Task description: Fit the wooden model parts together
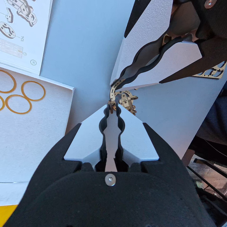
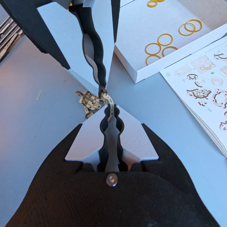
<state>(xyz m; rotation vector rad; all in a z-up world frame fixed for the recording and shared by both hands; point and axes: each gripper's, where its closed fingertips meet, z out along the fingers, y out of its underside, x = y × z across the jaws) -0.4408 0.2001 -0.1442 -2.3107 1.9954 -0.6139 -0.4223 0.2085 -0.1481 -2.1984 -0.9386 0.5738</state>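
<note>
We held the thin wooden ring (image 2: 111,106) edge-on in the right claw (image 2: 111,108), nearly closed. The left claw (image 1: 112,106) pinched a small wooden piece (image 1: 111,106) against the ring, seemingly at its slot. The ring looked light and brittle, best gripped close to that joint.

A hobby or craft workspace: a plain grey surface (image 2: 36,122) carries an open manual (image 2: 201,98) and a box (image 2: 137,73) of rubber bands (image 2: 165,39).
</note>
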